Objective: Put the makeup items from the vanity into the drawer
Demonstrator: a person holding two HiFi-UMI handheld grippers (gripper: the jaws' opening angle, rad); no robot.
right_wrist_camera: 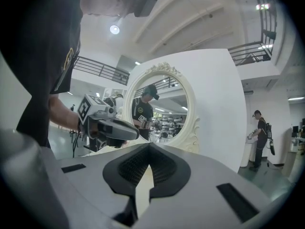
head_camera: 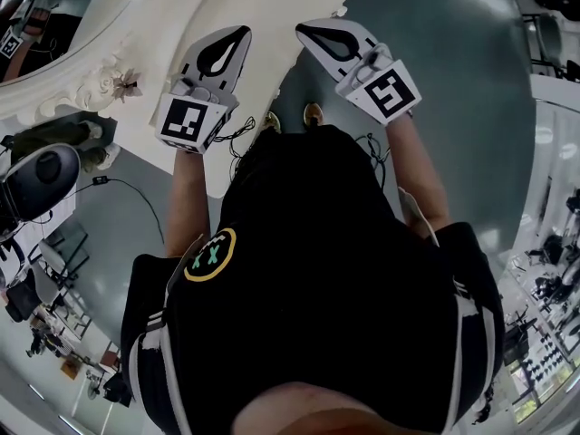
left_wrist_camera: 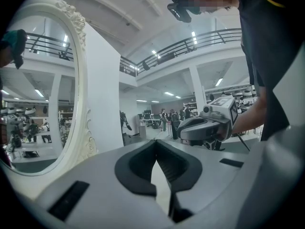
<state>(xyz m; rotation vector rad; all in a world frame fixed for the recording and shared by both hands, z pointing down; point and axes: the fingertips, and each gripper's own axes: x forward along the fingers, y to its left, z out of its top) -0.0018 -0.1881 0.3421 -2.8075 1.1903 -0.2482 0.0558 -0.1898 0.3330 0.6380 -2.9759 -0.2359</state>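
Note:
No makeup items or drawer show in any view. I hold both grippers up in front of the white vanity (head_camera: pixel 181 25), side by side at about the same height. My left gripper (head_camera: pixel 243 31) is shut, its tips meeting with nothing between them. My right gripper (head_camera: pixel 300 29) is also shut and empty. In the left gripper view my left gripper (left_wrist_camera: pixel 155 140) points past the oval mirror (left_wrist_camera: pixel 38 89), with the right gripper (left_wrist_camera: pixel 202 128) to its right. In the right gripper view my right gripper (right_wrist_camera: pixel 149 144) faces the mirror (right_wrist_camera: pixel 159 111), and the left gripper (right_wrist_camera: pixel 112 129) hangs at the left.
The mirror's ornate white frame (head_camera: pixel 95 80) curves along the upper left. My feet (head_camera: pixel 313 114) stand on grey floor beside the vanity, with cables (head_camera: pixel 118 187) and dark equipment (head_camera: pixel 36 181) at the left. Another person (right_wrist_camera: pixel 259 137) stands far off at the right.

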